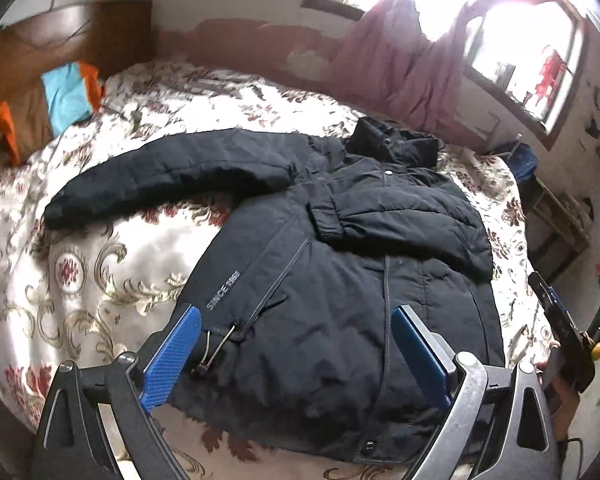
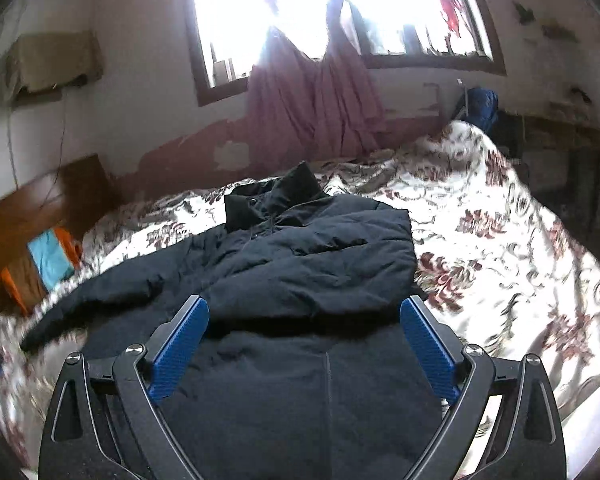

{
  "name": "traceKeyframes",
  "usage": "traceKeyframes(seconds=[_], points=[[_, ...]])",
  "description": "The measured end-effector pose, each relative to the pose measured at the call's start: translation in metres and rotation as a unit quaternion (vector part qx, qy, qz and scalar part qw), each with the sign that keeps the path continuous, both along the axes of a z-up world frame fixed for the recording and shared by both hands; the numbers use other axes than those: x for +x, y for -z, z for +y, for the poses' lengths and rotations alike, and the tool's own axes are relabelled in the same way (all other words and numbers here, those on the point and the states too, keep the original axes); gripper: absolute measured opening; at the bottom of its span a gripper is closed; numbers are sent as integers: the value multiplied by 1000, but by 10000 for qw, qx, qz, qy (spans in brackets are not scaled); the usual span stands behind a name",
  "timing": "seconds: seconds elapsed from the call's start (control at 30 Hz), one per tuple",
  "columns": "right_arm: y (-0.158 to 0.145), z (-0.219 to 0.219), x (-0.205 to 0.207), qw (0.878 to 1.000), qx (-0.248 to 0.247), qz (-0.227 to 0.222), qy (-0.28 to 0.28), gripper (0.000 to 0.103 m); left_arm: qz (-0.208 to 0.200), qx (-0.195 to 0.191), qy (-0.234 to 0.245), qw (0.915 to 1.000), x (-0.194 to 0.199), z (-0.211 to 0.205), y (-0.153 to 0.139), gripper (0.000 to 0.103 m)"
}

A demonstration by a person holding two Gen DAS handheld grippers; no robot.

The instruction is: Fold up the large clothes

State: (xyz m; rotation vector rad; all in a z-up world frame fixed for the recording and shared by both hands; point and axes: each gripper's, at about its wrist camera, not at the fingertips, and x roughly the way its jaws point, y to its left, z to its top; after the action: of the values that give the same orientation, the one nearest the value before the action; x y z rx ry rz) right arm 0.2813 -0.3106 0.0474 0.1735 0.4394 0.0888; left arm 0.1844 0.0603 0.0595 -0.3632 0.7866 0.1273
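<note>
The jacket (image 1: pixel 340 280) lies flat on the bed (image 1: pixel 100 272), collar toward the window (image 1: pixel 520 40), hem nearest the tongs, long axis running between the two. One sleeve (image 1: pixel 400 216) is already folded across the chest; the other sleeve (image 1: pixel 160 176) is still stretched toward the headboard (image 1: pixel 80 36). Left tongs (image 1: pixel 296 344) and right tongs (image 2: pixel 304 344) hover spread wide, holding nothing.

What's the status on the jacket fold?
Left gripper and right gripper open, empty. Jacket flat on bed, one sleeve folded, other sleeve out. Nothing blocking.
</note>
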Motion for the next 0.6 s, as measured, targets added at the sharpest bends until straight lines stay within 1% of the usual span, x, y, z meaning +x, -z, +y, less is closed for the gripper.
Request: traceKeyframes(seconds=[0.03, 0.1, 0.17, 0.2, 0.27, 0.33, 0.4, 0.47, 0.53, 0.6], points=[[3, 1, 4, 9999, 124, 36, 3, 94, 43, -108, -66, 9999, 1, 4, 1, 96], [9, 7, 11, 9998, 146, 139, -46, 94, 119, -399, -211, 9989, 7, 15, 6, 96], [17, 18, 17, 9996, 28, 281, -28, 94, 193, -644, -382, 9970, 16, 29, 12, 96], [21, 24, 19, 9994, -34, 358, -16, 94, 182, -818, -502, 9952, 23, 43, 17, 96], [31, 37, 21, 9987, -148, 485, -96, 94, 91, -1044, -617, 9926, 33, 64, 28, 96], [43, 54, 20, 9968, -390, 672, -168, 94, -29, -1270, -626, 9899, 45, 86, 42, 96], [47, 71, 21, 9940, -683, 796, -320, 94, -227, -1571, -647, 9852, 56, 113, 60, 96], [46, 95, 30, 9891, -1158, 821, -400, 94, -366, -1785, -821, 9798, 65, 139, 78, 96], [41, 119, 49, 9842, -1453, 848, -556, 94, -395, -1884, -961, 9766, 78, 161, 95, 96], [37, 143, 79, 9795, -1539, 1053, -769, 94, -401, -2052, -1069, 9721, 93, 179, 108, 96]])
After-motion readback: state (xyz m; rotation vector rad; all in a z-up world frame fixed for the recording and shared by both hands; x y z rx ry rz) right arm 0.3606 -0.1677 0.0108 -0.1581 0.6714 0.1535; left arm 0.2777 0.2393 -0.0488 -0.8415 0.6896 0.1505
